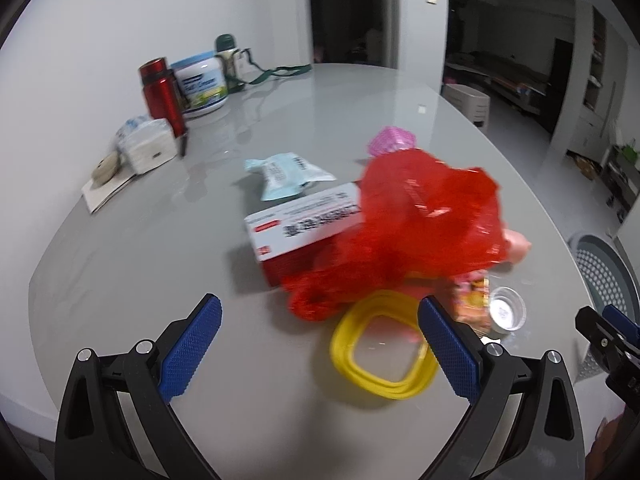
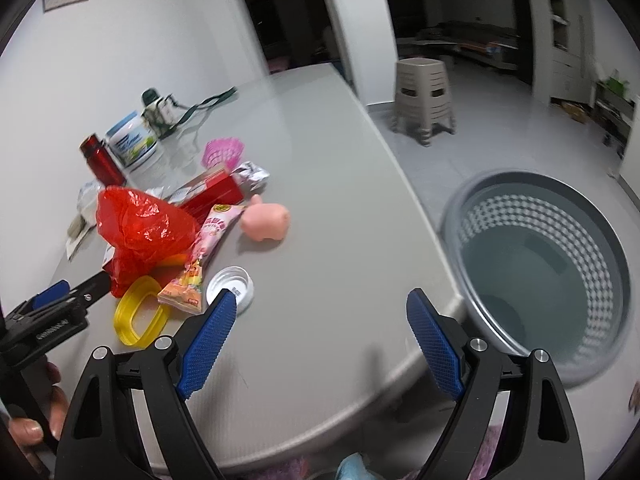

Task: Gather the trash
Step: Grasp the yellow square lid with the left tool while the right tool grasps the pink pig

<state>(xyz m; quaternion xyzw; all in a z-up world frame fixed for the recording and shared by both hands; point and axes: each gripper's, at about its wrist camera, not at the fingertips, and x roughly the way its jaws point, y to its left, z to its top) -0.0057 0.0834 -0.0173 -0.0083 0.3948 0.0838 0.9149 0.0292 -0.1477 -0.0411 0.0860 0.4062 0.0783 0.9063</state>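
Note:
My left gripper (image 1: 320, 302) is open and empty, low over the grey table (image 1: 160, 264), just short of a yellow ring lid (image 1: 344, 356) and a crumpled red plastic bag (image 1: 424, 216). The bag lies partly over a red and white box (image 1: 304, 228). A teal wrapper (image 1: 288, 174) lies behind the box. My right gripper (image 2: 320, 296) is also open and empty, over the table's near edge. Left of it lie a white cap (image 2: 236, 284), a pink snack wrapper (image 2: 200, 256), a pink pig toy (image 2: 266, 222) and a silver foil wrapper (image 2: 252, 174). The left gripper (image 2: 80, 286) almost touches the red bag (image 2: 140, 224).
A grey perforated basket (image 2: 452, 216) stands on the floor beside the table's right edge. Along the wall stand a red flask (image 1: 162, 92), a white tub (image 1: 202, 84), a green bottle (image 1: 228, 58) and a tissue pack (image 1: 150, 146). A pink mesh cup (image 2: 223, 151) sits mid-table. A beige stool (image 2: 424, 98) stands beyond.

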